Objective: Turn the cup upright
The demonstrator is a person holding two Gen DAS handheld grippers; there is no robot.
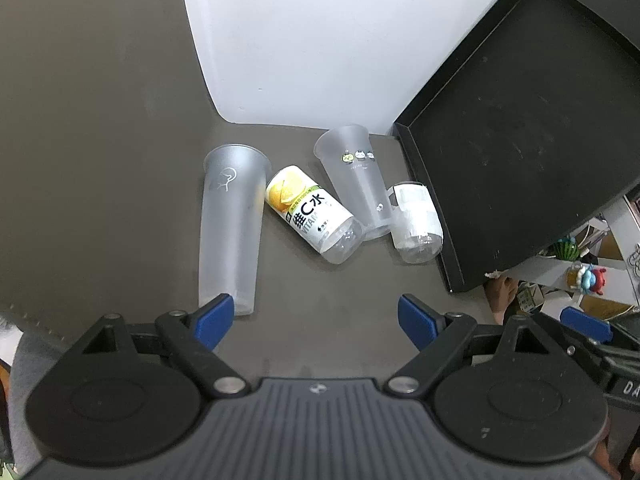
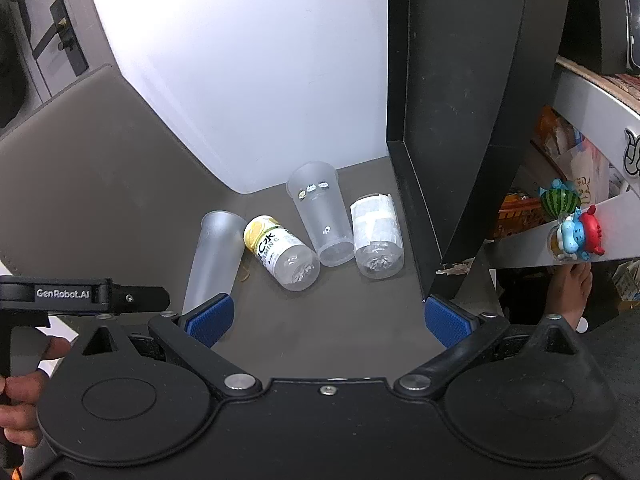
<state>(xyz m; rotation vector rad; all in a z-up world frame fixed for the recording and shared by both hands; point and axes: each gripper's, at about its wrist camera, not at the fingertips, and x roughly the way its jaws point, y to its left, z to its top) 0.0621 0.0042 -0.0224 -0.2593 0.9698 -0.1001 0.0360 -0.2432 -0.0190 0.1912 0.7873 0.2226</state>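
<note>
Two frosted plastic cups lie on their sides on the dark table. The tall cup [image 1: 231, 232] [image 2: 214, 258] is at the left, mouth pointing away. The shorter cup with small stickers [image 1: 354, 178] [image 2: 320, 214] lies right of middle. A yellow-labelled bottle [image 1: 312, 214] [image 2: 280, 254] lies between them and a white-labelled bottle [image 1: 416, 220] [image 2: 376, 236] lies to the right. My left gripper [image 1: 316, 322] is open and empty, its left pad near the tall cup's base. My right gripper [image 2: 328, 320] is open and empty, short of the objects.
A black tray [image 1: 520, 128] [image 2: 440, 120] leans at the right beside the white-labelled bottle. A white board [image 1: 312, 40] stands behind the cups. The table edge is at the right, with shelves of toys [image 2: 572, 228] beyond. The left gripper's handle [image 2: 76, 294] shows at the left.
</note>
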